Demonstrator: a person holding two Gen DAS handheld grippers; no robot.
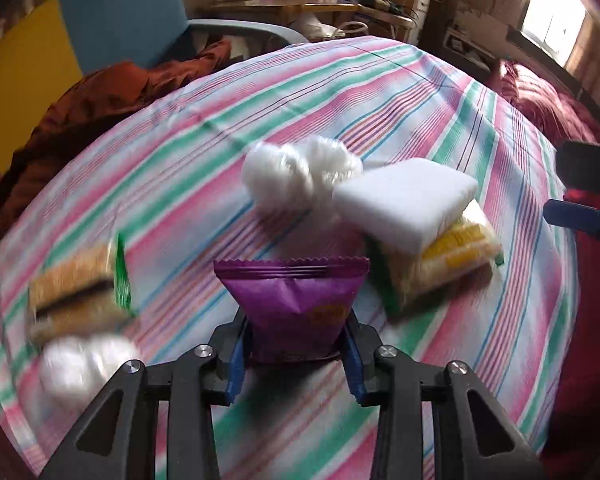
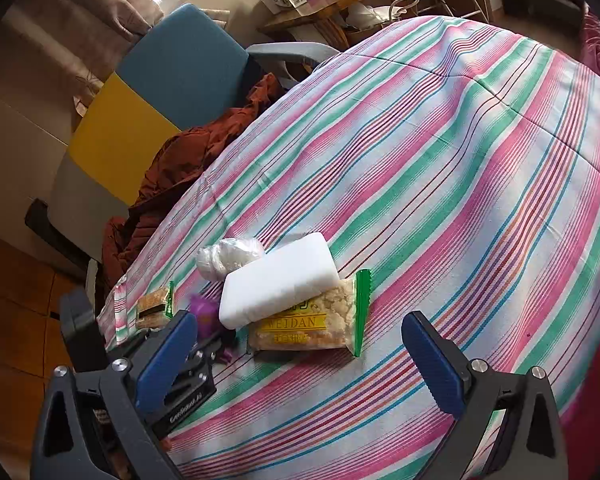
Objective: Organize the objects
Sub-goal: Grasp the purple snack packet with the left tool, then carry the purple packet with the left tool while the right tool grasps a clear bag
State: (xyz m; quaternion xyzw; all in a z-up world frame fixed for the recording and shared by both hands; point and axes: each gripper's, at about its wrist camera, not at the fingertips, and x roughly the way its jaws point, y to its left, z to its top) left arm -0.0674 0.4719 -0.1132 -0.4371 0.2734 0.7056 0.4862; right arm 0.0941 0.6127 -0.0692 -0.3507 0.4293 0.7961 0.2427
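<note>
My left gripper [image 1: 296, 356] is shut on a purple snack packet [image 1: 292, 304], whose lower end sits between the blue pads just above the striped cloth [image 1: 340, 92]. Beyond it lie a white crumpled bag [image 1: 296, 176] and a white foam block [image 1: 408, 200], which rests on a yellow-green snack packet [image 1: 456, 264]. A brown cracker packet [image 1: 76, 296] and a blurred white bundle [image 1: 84, 368] lie to the left. My right gripper [image 2: 300, 364] stands open over the cloth, nothing between its fingers, just short of the snack packet [image 2: 312, 320] and foam block [image 2: 280, 280].
A blue and yellow chair [image 2: 188, 64] with a rust-coloured garment [image 2: 180, 168] stands beyond the cloth's left edge. A cluttered wooden desk [image 2: 332, 4] is at the back. Dark red bedding [image 1: 548, 104] lies to the right. The far half of the cloth [image 2: 460, 140] bears no objects.
</note>
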